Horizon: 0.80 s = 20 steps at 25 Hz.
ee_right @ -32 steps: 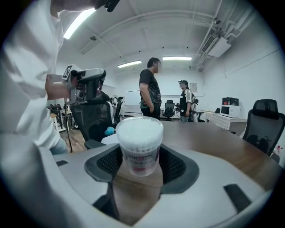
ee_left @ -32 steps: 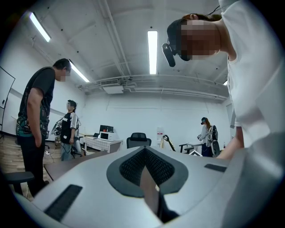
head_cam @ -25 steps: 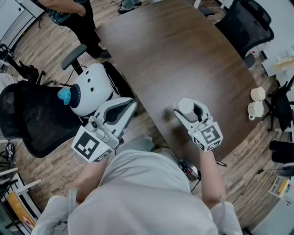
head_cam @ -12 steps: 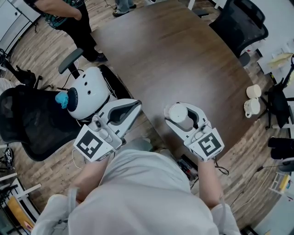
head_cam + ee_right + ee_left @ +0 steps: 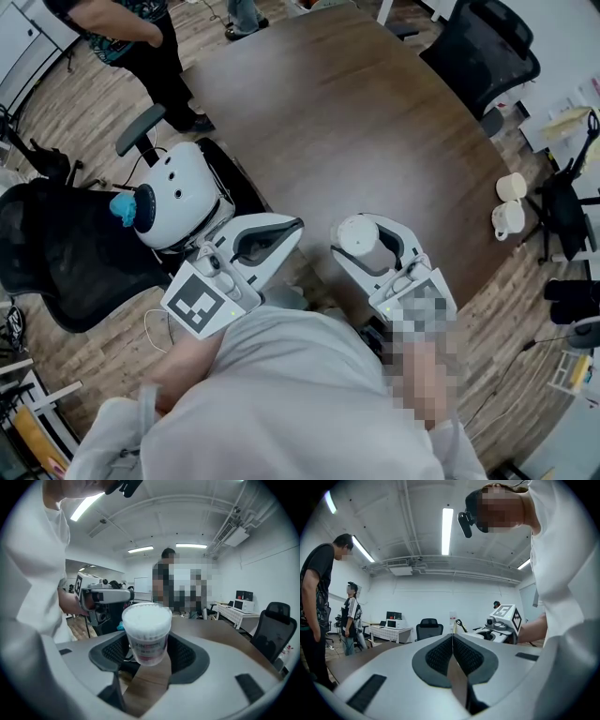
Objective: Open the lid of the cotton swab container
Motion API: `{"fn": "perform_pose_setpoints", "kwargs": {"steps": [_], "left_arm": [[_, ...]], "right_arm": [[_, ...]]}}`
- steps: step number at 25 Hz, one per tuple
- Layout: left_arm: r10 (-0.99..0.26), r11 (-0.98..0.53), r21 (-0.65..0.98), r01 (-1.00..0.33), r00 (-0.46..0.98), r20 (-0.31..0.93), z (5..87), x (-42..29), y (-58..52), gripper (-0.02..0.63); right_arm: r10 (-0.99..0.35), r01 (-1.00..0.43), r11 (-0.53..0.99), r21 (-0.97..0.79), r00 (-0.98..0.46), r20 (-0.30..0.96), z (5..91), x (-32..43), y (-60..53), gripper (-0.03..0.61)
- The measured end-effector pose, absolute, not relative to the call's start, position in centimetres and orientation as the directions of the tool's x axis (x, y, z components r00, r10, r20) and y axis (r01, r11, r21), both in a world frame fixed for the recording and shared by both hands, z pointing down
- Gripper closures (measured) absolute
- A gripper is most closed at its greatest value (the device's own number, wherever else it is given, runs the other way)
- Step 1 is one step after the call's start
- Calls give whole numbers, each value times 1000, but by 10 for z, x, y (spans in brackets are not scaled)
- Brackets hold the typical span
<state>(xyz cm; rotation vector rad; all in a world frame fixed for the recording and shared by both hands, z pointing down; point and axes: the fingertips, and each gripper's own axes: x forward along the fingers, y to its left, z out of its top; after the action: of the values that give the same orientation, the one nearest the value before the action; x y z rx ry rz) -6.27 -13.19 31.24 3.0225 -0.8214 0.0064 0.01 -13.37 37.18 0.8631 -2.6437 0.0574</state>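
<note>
Cotton swab container (image 5: 146, 632) upright, lid on, clamped between right gripper (image 5: 366, 242) jaws, at table (image 5: 375, 122) near edge. Left gripper (image 5: 453, 639) jaws together, empty, just off table edge.

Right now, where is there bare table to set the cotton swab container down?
The brown table is bare from the right gripper to the black chair at its far corner. The tight spot is the near edge, where the shut left gripper sits close beside the held cotton swab container.

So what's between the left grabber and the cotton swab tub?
Nothing: the head view shows only bare table between the left gripper and the container.
</note>
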Motion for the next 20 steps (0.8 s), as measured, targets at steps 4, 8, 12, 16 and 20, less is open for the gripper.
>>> {"fn": "perform_pose_setpoints", "kwargs": {"steps": [4,8,12,16,20], "left_arm": [[-492,-871,11,-492,871,17,313,-53,-126,600],[-473,-881,19,-473,881,23,315,-45,-122,600],[-455,-890,25,-456,890,30,314,-37,-120,600],[-437,-899,26,-438,899,37,315,-32,-117,598],[-431,-902,-4,-431,901,47,315,-25,-117,566]], "right_arm": [[-587,-610,790,58,-726,360,368,4,-132,314],[-599,-628,776,56,-707,377,369,5,-132,314],[-592,-633,773,44,-694,410,370,2,-133,314],[-592,-640,768,40,-684,426,374,-4,-134,314],[-588,-643,766,29,-681,436,377,-7,-134,313]]}}
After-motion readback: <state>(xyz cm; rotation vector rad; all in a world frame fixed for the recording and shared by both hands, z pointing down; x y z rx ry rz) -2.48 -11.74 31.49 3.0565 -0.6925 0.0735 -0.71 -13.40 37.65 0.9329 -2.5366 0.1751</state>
